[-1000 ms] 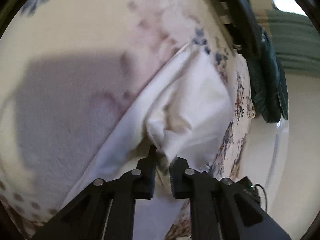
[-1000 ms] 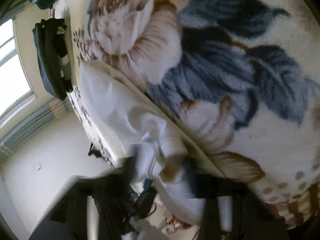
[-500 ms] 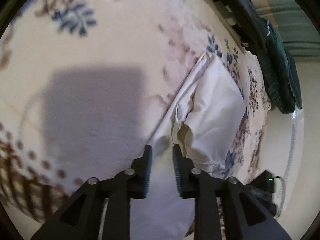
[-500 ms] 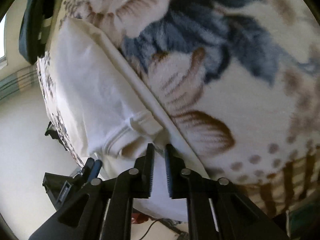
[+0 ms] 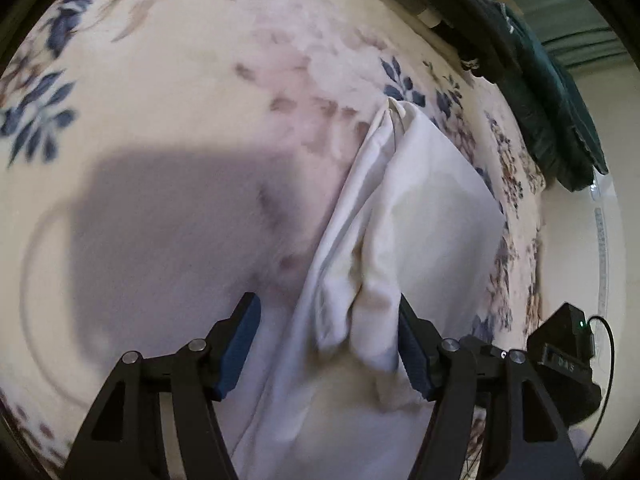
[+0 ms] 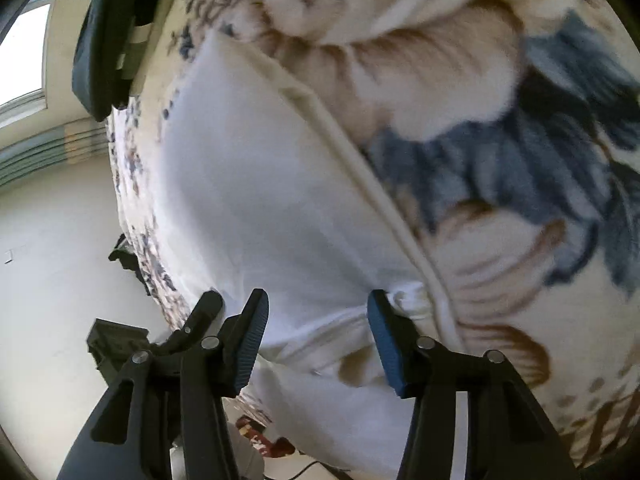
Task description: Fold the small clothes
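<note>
A small white garment (image 5: 432, 216) lies folded lengthwise on a floral blanket (image 5: 180, 100), near the bed's edge. My left gripper (image 5: 326, 338) is open, its jaws wide apart over the garment's near bunched end, holding nothing. In the right wrist view the same white garment (image 6: 256, 192) lies flat, with a cream hem (image 6: 360, 168) along its right side. My right gripper (image 6: 316, 334) is open, jaws spread over the garment's near end with its folded band (image 6: 408, 300) just beside the right finger.
Dark clothes (image 5: 552, 104) are piled at the blanket's far edge, also seen in the right wrist view (image 6: 108, 36). A black device (image 5: 560, 356) with a cable sits off the bed's edge. Beyond the edge is pale floor (image 6: 52, 240).
Both grippers were shut on the garment's end and have opened wide, letting it go. The garment now lies flatter on the blanket.
</note>
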The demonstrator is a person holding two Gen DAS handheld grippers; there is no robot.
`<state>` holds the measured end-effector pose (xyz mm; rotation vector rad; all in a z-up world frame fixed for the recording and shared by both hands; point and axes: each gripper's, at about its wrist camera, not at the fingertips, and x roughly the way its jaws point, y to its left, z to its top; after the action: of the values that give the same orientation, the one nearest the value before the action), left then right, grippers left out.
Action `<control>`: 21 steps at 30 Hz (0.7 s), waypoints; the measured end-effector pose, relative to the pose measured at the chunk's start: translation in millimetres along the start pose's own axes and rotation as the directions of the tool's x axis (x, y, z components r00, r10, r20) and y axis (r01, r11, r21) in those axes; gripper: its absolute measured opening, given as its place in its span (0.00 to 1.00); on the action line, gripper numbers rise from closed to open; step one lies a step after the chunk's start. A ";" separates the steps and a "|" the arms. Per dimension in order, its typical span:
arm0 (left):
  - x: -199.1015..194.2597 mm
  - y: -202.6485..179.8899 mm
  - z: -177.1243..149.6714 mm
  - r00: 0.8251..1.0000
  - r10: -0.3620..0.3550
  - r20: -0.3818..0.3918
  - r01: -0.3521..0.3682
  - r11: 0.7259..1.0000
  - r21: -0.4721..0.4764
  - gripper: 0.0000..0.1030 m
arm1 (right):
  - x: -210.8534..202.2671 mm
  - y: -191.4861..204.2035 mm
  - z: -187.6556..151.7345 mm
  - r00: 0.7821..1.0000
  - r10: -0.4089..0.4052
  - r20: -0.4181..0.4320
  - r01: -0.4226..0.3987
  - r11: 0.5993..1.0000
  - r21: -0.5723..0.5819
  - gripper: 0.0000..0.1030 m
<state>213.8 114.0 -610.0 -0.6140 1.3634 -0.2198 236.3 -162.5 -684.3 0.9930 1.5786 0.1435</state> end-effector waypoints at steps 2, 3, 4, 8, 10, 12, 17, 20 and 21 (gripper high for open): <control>-12.7 4.5 -9.8 1.000 -0.002 -0.019 0.002 1.000 -0.013 0.61 | -4.5 -2.1 -4.2 1.000 -0.025 -0.013 0.025 0.999 -0.022 0.50; -20.9 6.0 -15.4 1.000 -0.010 -0.025 0.010 1.000 -0.018 0.61 | -8.8 -4.6 -8.7 0.999 -0.037 -0.031 0.036 0.999 -0.026 0.51; -29.5 6.4 -20.7 0.999 -0.015 -0.031 0.014 1.000 -0.022 0.61 | -13.8 -6.6 -13.3 0.998 -0.042 -0.044 0.041 0.999 -0.031 0.52; -59.0 15.0 -44.6 0.997 -0.012 -0.080 0.010 1.000 -0.022 0.63 | -35.1 -19.7 -34.2 0.988 -0.122 -0.098 0.112 0.989 -0.095 0.55; -62.0 24.3 -56.5 0.992 0.011 -0.123 -0.013 1.000 -0.021 0.64 | -41.8 -32.6 -50.5 0.971 -0.184 -0.150 0.165 0.978 -0.129 0.55; -58.3 41.8 -76.6 0.979 0.044 -0.199 -0.053 0.998 -0.037 0.64 | -43.5 -52.8 -70.6 0.947 -0.232 -0.220 0.206 0.969 -0.137 0.55; -48.7 64.4 -119.0 0.951 0.043 -0.306 -0.058 0.998 -0.038 0.64 | -37.0 -103.4 -112.6 0.909 -0.244 -0.339 0.224 0.970 -0.096 0.55; -38.1 66.5 -134.8 0.938 0.016 -0.347 -0.031 0.999 -0.037 0.65 | -28.5 -122.8 -128.2 0.899 -0.206 -0.387 0.195 0.978 -0.068 0.55; -34.4 65.5 -137.6 0.934 0.017 -0.357 -0.031 0.999 -0.033 0.65 | -23.7 -125.1 -130.8 0.897 -0.191 -0.399 0.182 0.981 -0.061 0.55</control>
<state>61.7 146.1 -626.5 -0.6073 1.7290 -0.2967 58.9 -201.1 -702.7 0.8210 2.0382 0.2448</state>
